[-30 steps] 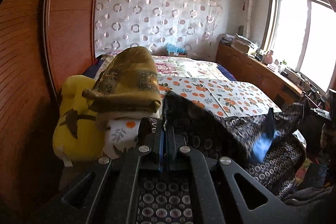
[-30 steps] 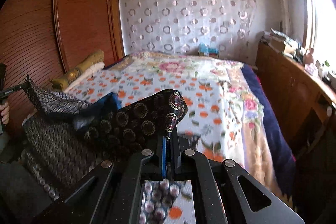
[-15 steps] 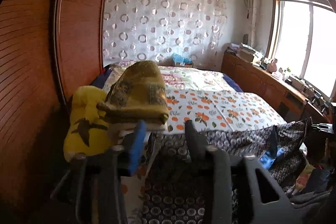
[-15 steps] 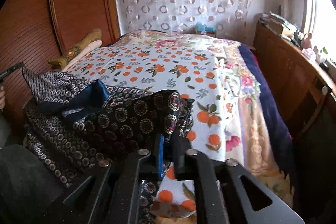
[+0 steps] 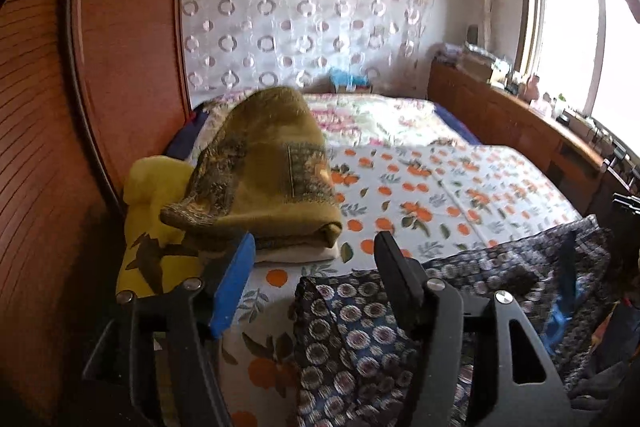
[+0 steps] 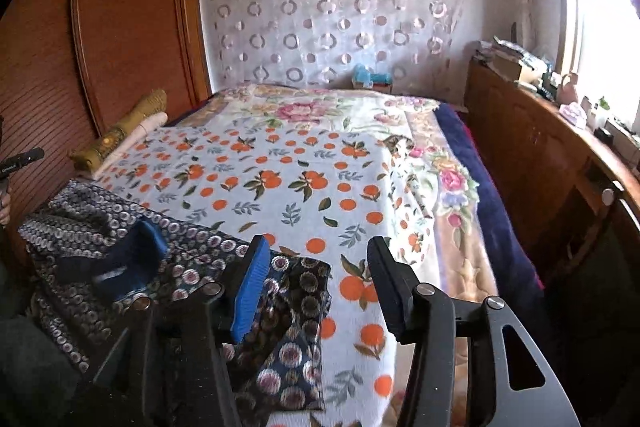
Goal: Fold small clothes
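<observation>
A dark garment (image 5: 360, 343) printed with small rings lies spread along the near edge of the bed, its blue lining (image 6: 132, 259) showing near the middle. My left gripper (image 5: 316, 267) hovers just above the garment's left corner. Its jaws are opening and the pads touch no cloth. My right gripper (image 6: 320, 279) stands over the garment's (image 6: 292, 311) right corner, which lies flat on the sheet. Its jaws are opening too, and neither pad presses the fabric.
The bed (image 6: 280, 163) has a white sheet with orange fruit print. A folded olive blanket (image 5: 264, 179) on a yellow pillow (image 5: 156, 211) sits at the left edge beside a wooden wardrobe (image 5: 120, 67). A wooden sideboard (image 6: 540, 155) runs along the right under the window.
Both grippers were shut on the garment's corners and held it lifted. They have opened and let go, and the garment now lies on the bed. Both have drawn back a little.
</observation>
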A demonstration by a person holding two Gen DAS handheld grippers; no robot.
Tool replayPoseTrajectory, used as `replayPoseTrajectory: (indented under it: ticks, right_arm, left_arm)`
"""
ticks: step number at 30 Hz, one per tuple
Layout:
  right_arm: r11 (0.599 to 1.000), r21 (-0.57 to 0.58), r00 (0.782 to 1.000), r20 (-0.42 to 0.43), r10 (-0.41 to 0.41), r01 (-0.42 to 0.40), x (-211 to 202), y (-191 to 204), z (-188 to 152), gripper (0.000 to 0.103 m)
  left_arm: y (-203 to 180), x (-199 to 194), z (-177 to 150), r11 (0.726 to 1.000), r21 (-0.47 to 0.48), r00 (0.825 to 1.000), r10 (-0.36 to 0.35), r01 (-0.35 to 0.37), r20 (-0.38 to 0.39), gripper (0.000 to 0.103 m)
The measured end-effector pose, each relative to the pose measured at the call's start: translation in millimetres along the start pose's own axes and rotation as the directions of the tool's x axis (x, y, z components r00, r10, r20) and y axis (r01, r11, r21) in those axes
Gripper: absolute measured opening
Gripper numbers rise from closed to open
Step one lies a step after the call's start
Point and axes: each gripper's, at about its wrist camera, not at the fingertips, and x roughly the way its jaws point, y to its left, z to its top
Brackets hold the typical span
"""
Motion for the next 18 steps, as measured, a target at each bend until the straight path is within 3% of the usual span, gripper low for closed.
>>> replayPoseTrajectory:
  ticks: [10,18]
  right_arm:
    - [0.999,0.013,0.992,-0.122,0.036,-0.034,53,2,-4,0.053]
    - [1.000,-0.001,0.977,-0.215,-0.014,0.014,67,-2,-7,0.066]
  left_arm:
    - [5,56,-30,0.999,0.032,0.982,0.025,-0.019,-0.185,0.063]
    - [9,64,-53,1.000,0.024,0.967,0.019,-0.013,-0.253,0.063]
